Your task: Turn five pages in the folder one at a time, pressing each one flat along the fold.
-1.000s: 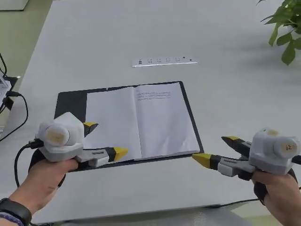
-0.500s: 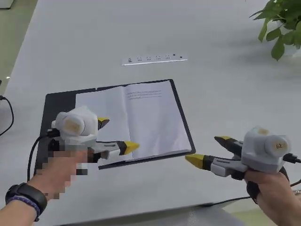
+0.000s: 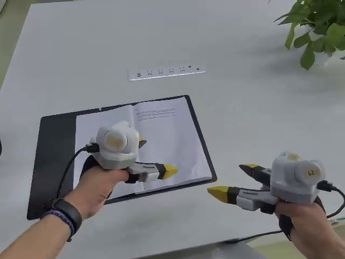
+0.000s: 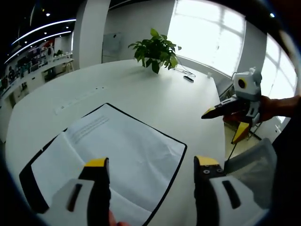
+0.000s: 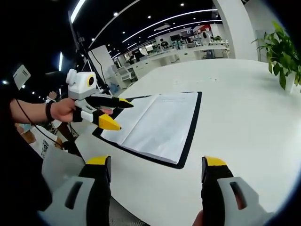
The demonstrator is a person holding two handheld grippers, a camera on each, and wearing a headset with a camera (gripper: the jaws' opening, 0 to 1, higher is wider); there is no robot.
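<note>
A black folder (image 3: 56,156) lies open on the white table, white pages (image 3: 178,140) spread either side of the fold. My left gripper (image 3: 155,157) is open and hovers over the lower pages near the fold, holding nothing. In the left gripper view its jaws (image 4: 152,162) frame the right page (image 4: 122,146). My right gripper (image 3: 233,181) is open, just off the folder's near right corner and apart from it. The right gripper view has its own jaws (image 5: 156,160) facing the folder (image 5: 160,122) and the left gripper (image 5: 118,114).
A white power strip (image 3: 166,72) lies on the table beyond the folder. A potted plant (image 3: 315,29) stands at the far right. The table's near edge runs just below both hands. A cable trails from the left gripper.
My left gripper has moved right, from the left page's lower corner to over the fold. The right gripper has stayed near the folder's right corner. The head view has shifted.
</note>
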